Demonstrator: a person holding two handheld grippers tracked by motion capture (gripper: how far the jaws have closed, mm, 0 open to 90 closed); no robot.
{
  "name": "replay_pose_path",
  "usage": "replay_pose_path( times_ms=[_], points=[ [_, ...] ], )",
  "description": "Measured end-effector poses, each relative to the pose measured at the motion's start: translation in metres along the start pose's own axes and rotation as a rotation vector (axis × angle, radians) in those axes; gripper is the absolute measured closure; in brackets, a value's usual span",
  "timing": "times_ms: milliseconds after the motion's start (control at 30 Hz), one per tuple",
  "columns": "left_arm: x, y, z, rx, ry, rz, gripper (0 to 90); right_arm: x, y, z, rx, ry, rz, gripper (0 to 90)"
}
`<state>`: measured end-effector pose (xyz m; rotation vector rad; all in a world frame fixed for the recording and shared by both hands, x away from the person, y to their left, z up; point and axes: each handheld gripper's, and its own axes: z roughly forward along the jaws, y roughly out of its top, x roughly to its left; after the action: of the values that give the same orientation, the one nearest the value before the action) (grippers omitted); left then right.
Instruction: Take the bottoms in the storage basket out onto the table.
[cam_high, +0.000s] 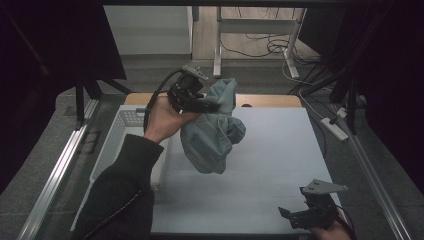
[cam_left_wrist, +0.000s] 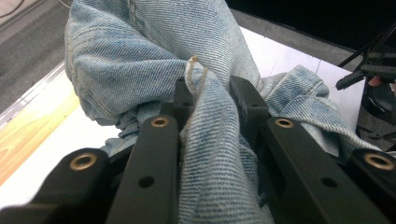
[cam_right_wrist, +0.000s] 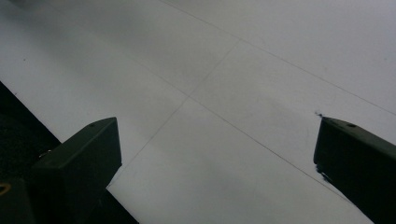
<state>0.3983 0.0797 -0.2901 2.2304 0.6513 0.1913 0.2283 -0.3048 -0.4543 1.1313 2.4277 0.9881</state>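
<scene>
Left gripper (cam_high: 202, 106) lifts bunched denim jeans (cam_high: 215, 130) above the white tabletop (cam_high: 280, 150), jaws pinching a fold; the garment hangs down beside the basket (cam_high: 117, 135). Right gripper (cam_high: 295, 216), jaws spread, waits well apart from the jeans.

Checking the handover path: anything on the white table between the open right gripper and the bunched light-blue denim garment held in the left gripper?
Nothing: the high view shows bare white table top between the right gripper and the denim garment.
</scene>
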Motion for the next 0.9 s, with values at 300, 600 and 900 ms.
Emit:
replay_pose_path(
  times_ms=[300, 600, 900],
  points=[
    [0.001, -0.006, 0.025, 0.024, -0.008, -0.005, 73.6, 0.001, 0.000, 0.000, 0.003, 0.001, -0.002, 1.3],
    [0.007, -0.018, 0.047, 0.058, -0.001, -0.018, 73.6, 0.001, 0.000, 0.000, 0.001, 0.001, -0.007, 1.3],
    [0.013, -0.031, 0.070, 0.087, -0.001, -0.039, 73.5, 0.001, 0.000, 0.000, 0.004, 0.001, -0.010, 1.3]
  ],
)
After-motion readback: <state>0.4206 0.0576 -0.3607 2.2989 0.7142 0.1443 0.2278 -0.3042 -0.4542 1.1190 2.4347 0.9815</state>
